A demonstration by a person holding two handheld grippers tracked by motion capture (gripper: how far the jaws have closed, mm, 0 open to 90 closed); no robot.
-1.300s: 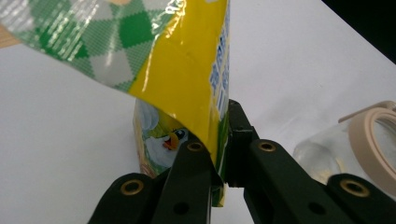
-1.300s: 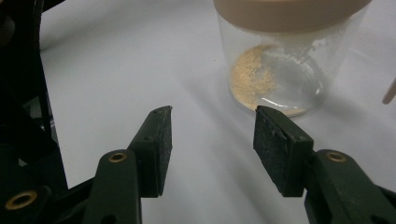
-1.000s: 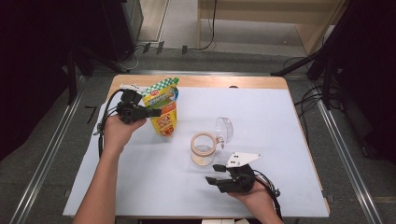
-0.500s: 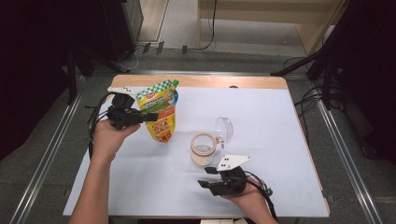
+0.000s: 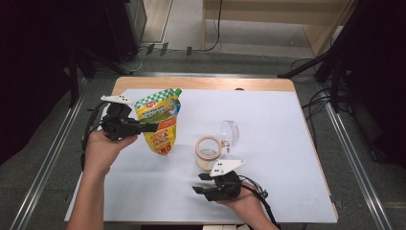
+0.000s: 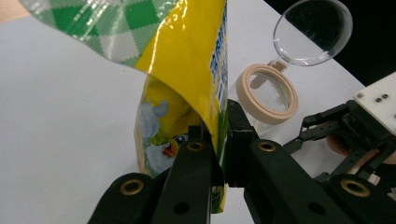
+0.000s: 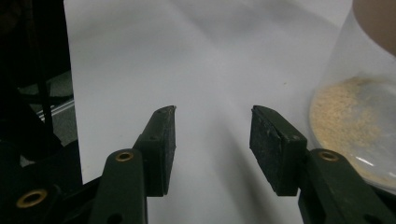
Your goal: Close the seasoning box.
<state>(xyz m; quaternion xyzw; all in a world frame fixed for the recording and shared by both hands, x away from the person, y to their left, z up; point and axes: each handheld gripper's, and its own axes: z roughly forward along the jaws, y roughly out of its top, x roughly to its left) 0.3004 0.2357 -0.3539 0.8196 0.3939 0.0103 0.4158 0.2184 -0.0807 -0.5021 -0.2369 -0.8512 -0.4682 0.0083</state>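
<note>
Two things matter on the white surface point(image 5: 287, 124): the yellow pouch point(image 5: 160, 122), left of centre in the high view, lifted and tilted with the left gripper point(image 5: 148, 127) clamped on its edge; and the small open jar point(image 5: 208, 152) at centre, partly filled; the right gripper point(image 7: 212, 140), jaws apart and just narrowing on nothing, sits below it; pouring probably comes next, needing the jar steadied.

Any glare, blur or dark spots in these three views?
High view: even light on the white table cover, surroundings dark. Left gripper view: glare streaks on the glossy yellow-green refill pouch, whose top is soft. Right gripper view: clear jar with beige powder blurred at the frame edge, left side dark.
</note>
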